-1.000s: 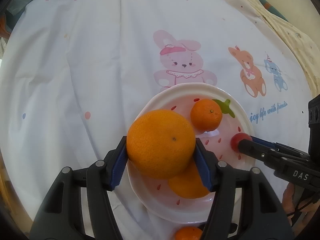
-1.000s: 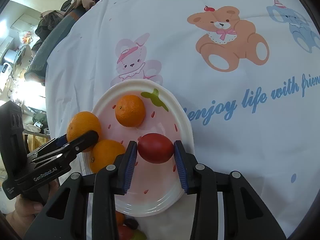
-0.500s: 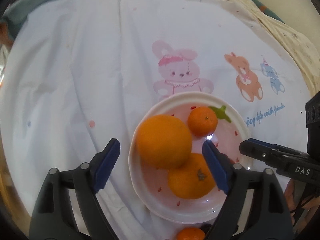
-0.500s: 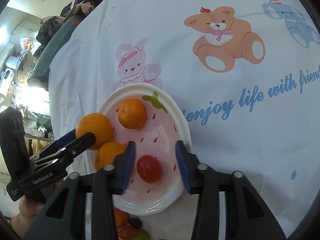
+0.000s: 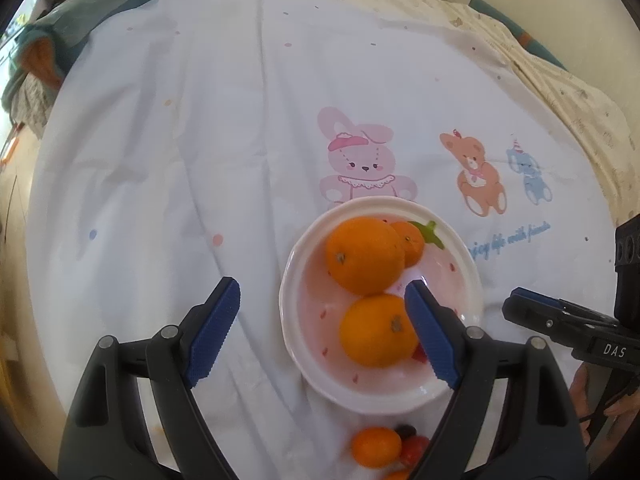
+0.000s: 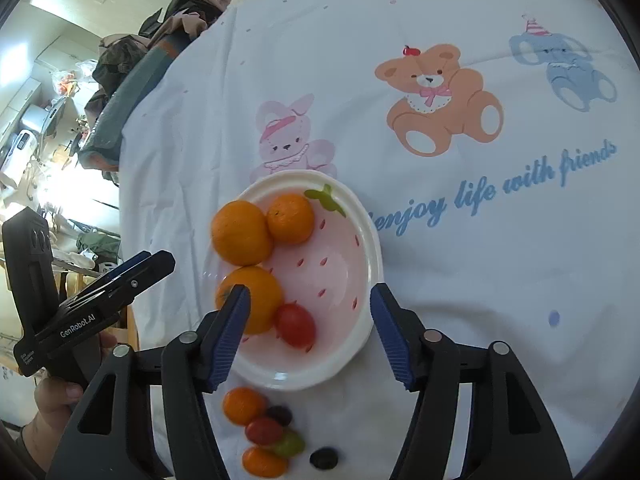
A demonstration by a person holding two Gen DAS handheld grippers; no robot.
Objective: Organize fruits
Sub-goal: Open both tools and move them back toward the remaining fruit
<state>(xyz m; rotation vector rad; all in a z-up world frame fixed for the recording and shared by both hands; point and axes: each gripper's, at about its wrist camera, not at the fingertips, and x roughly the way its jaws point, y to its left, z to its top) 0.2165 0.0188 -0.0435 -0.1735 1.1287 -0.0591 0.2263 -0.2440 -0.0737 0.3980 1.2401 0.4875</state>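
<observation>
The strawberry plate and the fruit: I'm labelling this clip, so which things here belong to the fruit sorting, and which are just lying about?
Job:
- strawberry plate
- three oranges on it
- red tomato on it
- loose small fruits beside the plate
- left tool and right tool, both open

Lying about:
- cartoon tablecloth
- clothes pile

A plate [image 6: 370,240] sits on the cloth [image 6: 460,280] near its near edge, just in front of a printed rabbit [image 6: 286,144]. In the plate, three oranges [image 6: 242,232] cluster along the left side, touching one another, and a tomato [image 6: 295,325] lies against the nearest orange. On the cloth between the plate and the near edge lies a small heap of fruits [image 6: 266,432], with one grape [image 6: 324,458] just right of it.
</observation>
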